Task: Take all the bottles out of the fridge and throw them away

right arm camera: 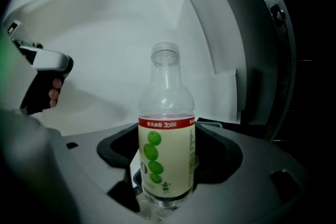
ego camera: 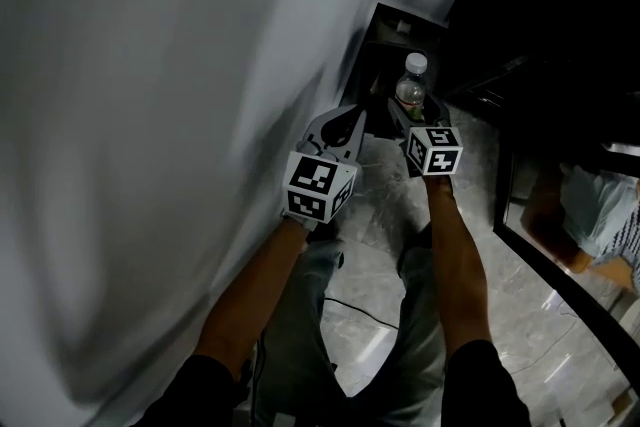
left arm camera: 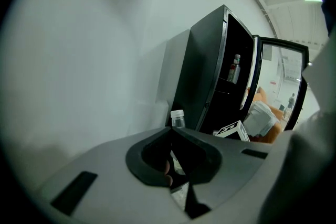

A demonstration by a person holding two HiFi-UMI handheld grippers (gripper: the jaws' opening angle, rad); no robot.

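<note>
Clamped in the right gripper (right arm camera: 167,165), jaws closed on its lower body: one clear bottle (right arm camera: 166,128), upright, long axis vertical, neck clear above the jaws. Label is cream with green fruit and a red band of white print; I read only "30". Left gripper (left arm camera: 171,136): jaw tips together, nothing held. Fridge (left arm camera: 202,76) stands ahead by the wall, door (left arm camera: 278,81) open. A second bottle (left arm camera: 234,68) stands on a shelf inside, up and right of the left jaws, well apart. I see no bin. Judgement: the left gripper is the free one for it.
</note>
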